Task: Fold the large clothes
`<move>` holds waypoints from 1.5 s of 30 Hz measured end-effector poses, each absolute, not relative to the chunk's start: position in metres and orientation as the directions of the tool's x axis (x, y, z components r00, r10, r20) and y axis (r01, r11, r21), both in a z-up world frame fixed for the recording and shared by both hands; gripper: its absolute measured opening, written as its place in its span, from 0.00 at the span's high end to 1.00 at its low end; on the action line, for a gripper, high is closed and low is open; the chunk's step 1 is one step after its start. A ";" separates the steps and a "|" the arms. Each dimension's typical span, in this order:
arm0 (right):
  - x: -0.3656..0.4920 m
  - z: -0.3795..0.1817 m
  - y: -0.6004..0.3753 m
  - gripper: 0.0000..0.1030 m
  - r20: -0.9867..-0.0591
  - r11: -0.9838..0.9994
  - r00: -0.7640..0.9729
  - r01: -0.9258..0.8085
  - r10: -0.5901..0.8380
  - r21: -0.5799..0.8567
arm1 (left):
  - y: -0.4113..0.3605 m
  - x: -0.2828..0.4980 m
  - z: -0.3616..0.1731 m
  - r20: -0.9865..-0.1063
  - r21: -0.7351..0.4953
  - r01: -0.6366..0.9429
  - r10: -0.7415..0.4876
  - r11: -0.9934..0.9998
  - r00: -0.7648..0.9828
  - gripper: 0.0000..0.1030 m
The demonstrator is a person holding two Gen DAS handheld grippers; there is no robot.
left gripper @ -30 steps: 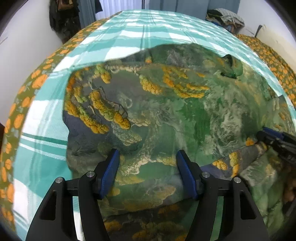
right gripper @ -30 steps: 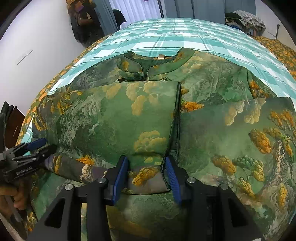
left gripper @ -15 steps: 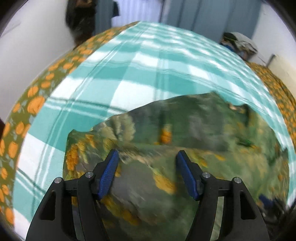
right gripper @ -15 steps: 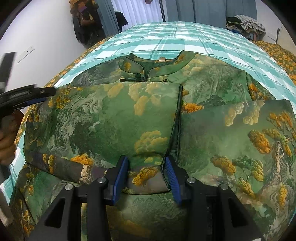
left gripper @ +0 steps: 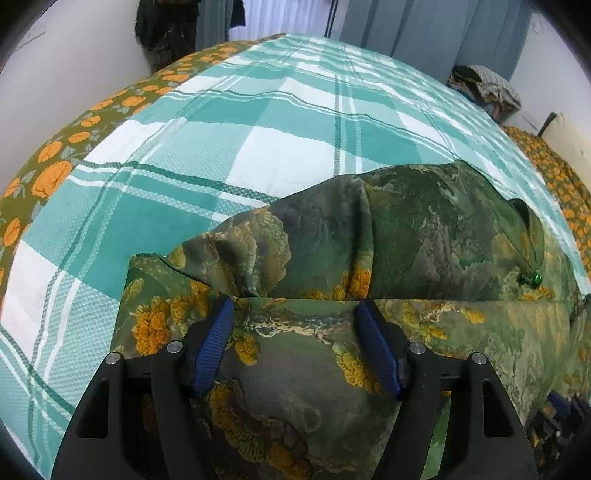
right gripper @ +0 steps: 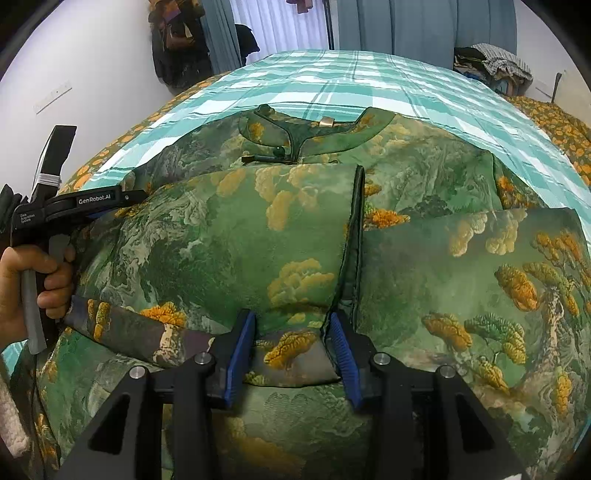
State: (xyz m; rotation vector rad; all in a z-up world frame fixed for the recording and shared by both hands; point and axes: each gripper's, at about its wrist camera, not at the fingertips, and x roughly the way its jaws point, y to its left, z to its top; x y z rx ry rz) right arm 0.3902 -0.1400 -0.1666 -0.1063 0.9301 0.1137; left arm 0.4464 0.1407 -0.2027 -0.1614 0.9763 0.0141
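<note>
A large green garment (right gripper: 288, 236) printed with orange and yellow trees lies partly folded on a teal-and-white checked bedspread (left gripper: 229, 147). Its collar (right gripper: 314, 129) points to the far side. In the left wrist view the garment's (left gripper: 424, 236) shoulder and sleeve show. My left gripper (left gripper: 297, 314) is open, hovering over the garment's left edge; it also shows in the right wrist view (right gripper: 122, 201). My right gripper (right gripper: 291, 321) is open, low over a folded sleeve end (right gripper: 291, 350) near the garment's middle, beside a dark vertical fold edge (right gripper: 356, 236).
An orange-flowered sheet (left gripper: 55, 166) borders the bedspread on the left and right. Dark clothes (right gripper: 173, 40) hang on the far wall by grey curtains (right gripper: 406, 26). A pile of clothes (right gripper: 491, 62) sits at the far right.
My left gripper has moved from the garment's lower left up toward its shoulder edge, still open. My right gripper has stayed in place, open.
</note>
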 end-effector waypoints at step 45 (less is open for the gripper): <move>0.119 -0.133 -0.193 0.52 -0.862 0.989 0.496 -0.041 -0.105 -0.144 | 0.059 0.118 -0.153 -0.906 -0.095 0.209 -0.172 0.973 0.387 0.10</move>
